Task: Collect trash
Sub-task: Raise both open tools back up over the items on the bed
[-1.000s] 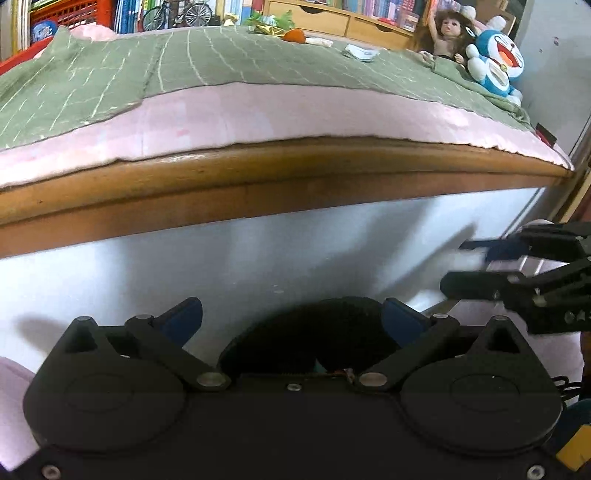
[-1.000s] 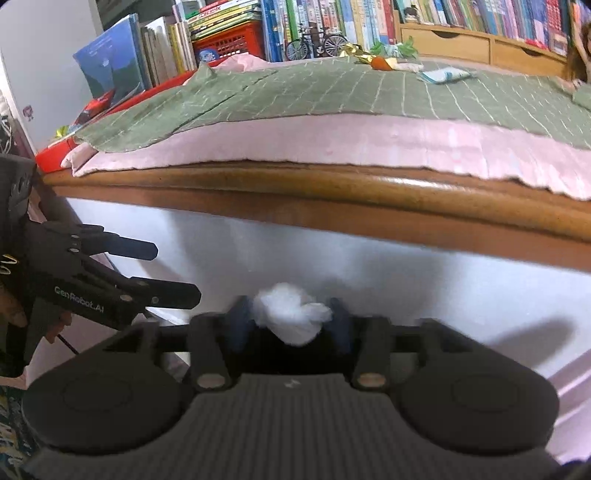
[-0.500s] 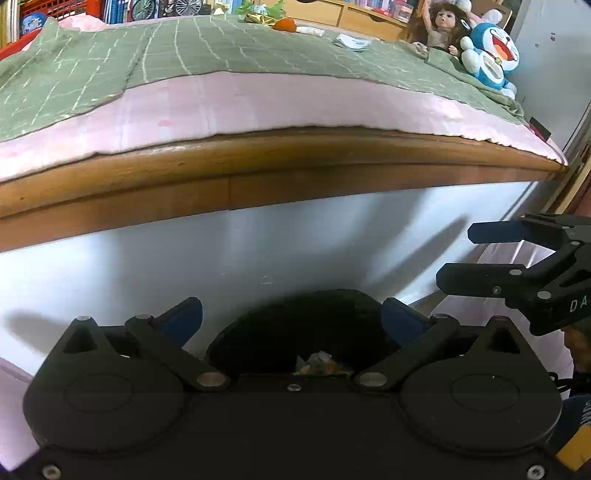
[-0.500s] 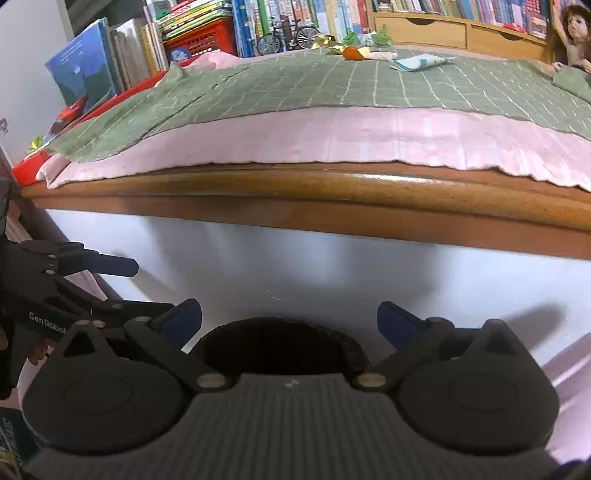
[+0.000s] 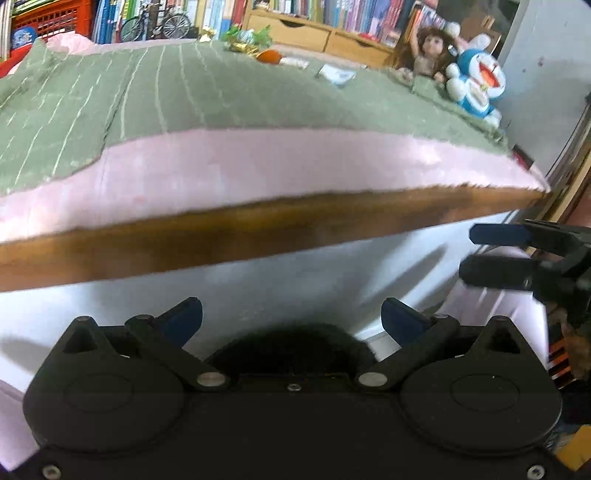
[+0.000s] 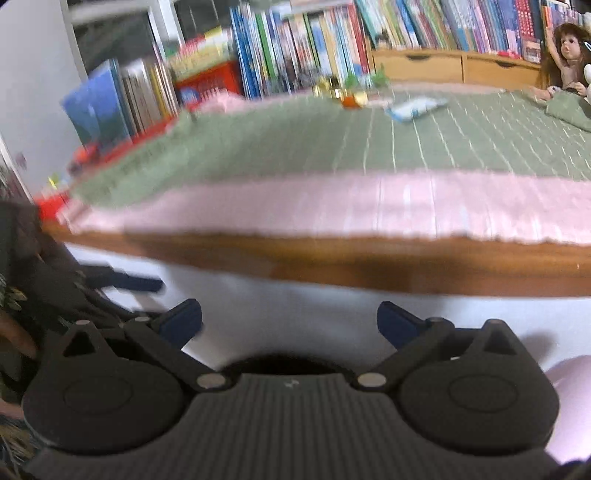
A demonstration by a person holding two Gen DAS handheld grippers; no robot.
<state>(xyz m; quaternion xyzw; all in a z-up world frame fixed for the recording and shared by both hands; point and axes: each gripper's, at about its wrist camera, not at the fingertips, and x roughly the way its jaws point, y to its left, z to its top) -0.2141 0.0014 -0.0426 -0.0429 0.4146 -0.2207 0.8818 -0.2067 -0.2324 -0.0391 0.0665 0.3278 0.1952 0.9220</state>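
Observation:
Trash lies at the far side of the bed: crumpled gold and green wrappers [image 5: 243, 40] [image 6: 332, 88], an orange piece [image 5: 269, 56] [image 6: 352, 100], a small white wrapper [image 5: 295, 62] and a blue-white packet [image 5: 338, 74] [image 6: 413, 107]. A dark round bin mouth [image 5: 291, 347] [image 6: 284, 365] shows just under both grippers. My left gripper [image 5: 291, 319] is open and holds nothing. My right gripper [image 6: 290, 321] is also open with nothing in it. Each gripper appears in the other's view, the right gripper [image 5: 498, 254] at the right and the left one [image 6: 122, 280], blurred, at the left.
The bed has a green blanket [image 5: 221, 96], a pink sheet [image 5: 277, 166] and a wooden rail [image 5: 258, 232] above a white panel. A doll [image 5: 428, 51] and a blue plush toy [image 5: 476, 85] sit at its far right corner. Bookshelves [image 6: 406, 26] and a red crate [image 5: 48, 18] stand behind.
The right gripper held a white tissue wad, then opened and the wad is gone. Both views have since risen, showing more of the bed top; the bin's contents are out of sight.

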